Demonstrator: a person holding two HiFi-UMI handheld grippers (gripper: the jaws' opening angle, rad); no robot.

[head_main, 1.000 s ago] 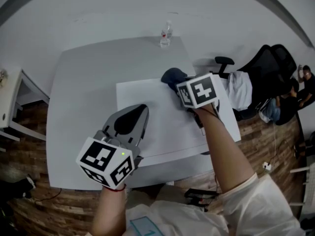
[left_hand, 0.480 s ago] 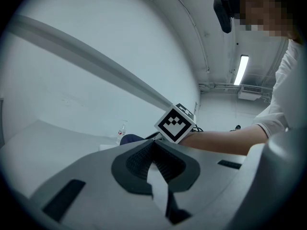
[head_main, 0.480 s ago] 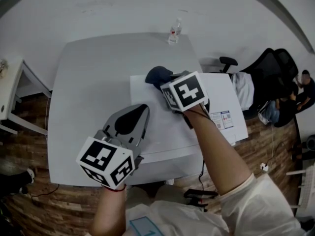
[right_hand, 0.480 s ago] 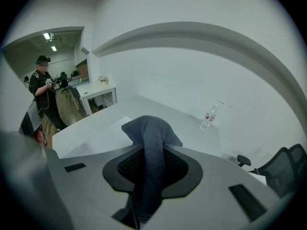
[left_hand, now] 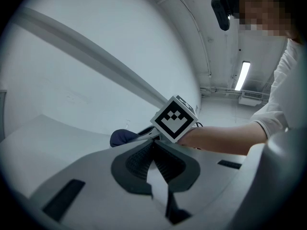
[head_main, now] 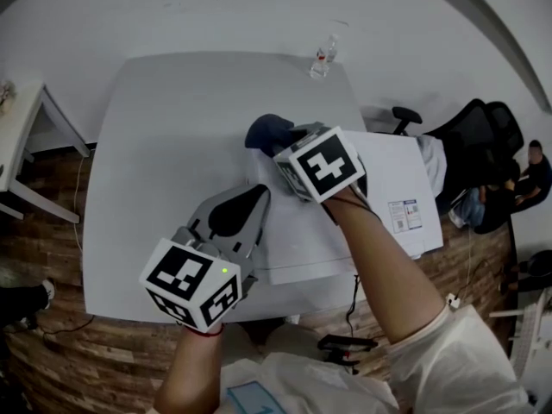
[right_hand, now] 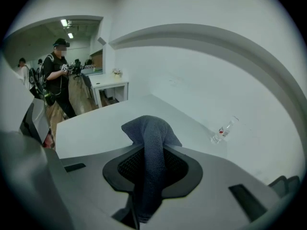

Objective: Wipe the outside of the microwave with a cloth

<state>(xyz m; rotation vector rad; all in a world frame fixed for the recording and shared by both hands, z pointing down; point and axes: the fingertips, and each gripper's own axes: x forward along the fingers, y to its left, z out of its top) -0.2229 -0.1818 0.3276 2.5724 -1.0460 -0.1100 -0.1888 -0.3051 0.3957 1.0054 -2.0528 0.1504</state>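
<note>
Right gripper [head_main: 291, 143] has its jaws clamped on a dark blue knitted cloth [right_hand: 149, 131], which bunches up past the fingertips and sits at the far left corner of the white box-shaped microwave [head_main: 345, 231], spilling over that edge toward the pale grey rectangular table [head_main: 155, 145]. Left gripper [head_main: 252, 195] has its jaws closed together with nothing between them, and in the head view it sits over the microwave's near left edge, well apart from the cloth. A broad stretch of bare tabletop lies left of the microwave and behind it, up to the table's far edge. A small clear plastic bottle [head_main: 322, 59] stands near that far edge, well apart from the cloth. To the right, the microwave reaches close to the table's right edge, beyond which black office chairs [head_main: 483, 136] crowd the wooden floor [head_main: 52, 369]
</note>
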